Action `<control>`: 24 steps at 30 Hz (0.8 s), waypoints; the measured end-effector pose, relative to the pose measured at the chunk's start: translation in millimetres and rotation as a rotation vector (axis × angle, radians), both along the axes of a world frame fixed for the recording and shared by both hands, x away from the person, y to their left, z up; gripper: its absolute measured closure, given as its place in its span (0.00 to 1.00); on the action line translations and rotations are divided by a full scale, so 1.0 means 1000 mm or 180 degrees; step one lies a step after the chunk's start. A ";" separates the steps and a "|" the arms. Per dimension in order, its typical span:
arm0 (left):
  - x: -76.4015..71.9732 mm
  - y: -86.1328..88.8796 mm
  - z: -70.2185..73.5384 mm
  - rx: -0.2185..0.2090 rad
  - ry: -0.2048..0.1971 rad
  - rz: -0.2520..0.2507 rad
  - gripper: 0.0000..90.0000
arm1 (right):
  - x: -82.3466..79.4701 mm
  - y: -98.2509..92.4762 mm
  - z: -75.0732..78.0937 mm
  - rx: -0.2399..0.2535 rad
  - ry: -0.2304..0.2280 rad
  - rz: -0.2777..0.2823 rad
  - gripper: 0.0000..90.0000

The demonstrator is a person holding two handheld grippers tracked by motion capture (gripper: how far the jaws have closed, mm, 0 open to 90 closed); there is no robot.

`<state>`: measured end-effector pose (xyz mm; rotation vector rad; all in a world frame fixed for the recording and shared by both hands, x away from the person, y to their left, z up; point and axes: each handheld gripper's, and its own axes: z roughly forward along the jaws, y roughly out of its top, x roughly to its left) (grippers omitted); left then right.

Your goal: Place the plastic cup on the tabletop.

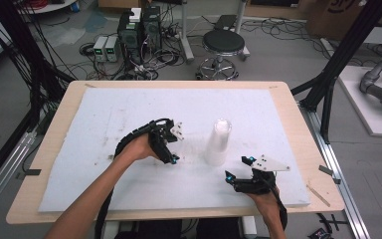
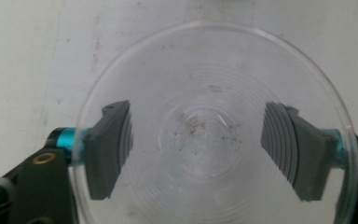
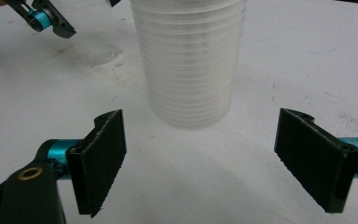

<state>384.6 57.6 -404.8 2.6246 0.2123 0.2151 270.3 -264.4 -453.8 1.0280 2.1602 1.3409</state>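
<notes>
A white foam mat (image 1: 129, 114) is spread over the wooden table (image 1: 298, 124). Near its middle a stack of clear plastic cups (image 1: 218, 142) is stood upright, just ahead of the right gripper (image 1: 239, 169), whose jaws are held wide apart with nothing between them; the stack is seen beyond them in the right gripper view (image 3: 189, 60). To the left of the stack, the left gripper (image 1: 171, 149) is pointed down at the mat. A single clear cup (image 2: 214, 135) is seen mouth-on between its jaws, which are parted; the pads (image 2: 107, 149) appear to stand within the rim, and whether they touch the wall cannot be told.
</notes>
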 end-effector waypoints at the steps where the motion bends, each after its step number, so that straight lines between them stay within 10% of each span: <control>1: 0.000 0.000 -0.001 0.0003 0.0000 -0.0004 0.23 | 0.000 0.000 0.000 0.0000 -0.0001 0.0000 0.19; 12: 0.002 0.005 0.000 -0.0073 0.0021 0.0074 0.16 | 0.000 0.000 0.000 -0.0018 -0.0018 0.0010 0.19; 24: -0.013 0.042 0.000 -0.0442 0.0036 0.0160 0.17 | 0.001 0.000 0.000 0.0010 -0.0013 0.0010 0.19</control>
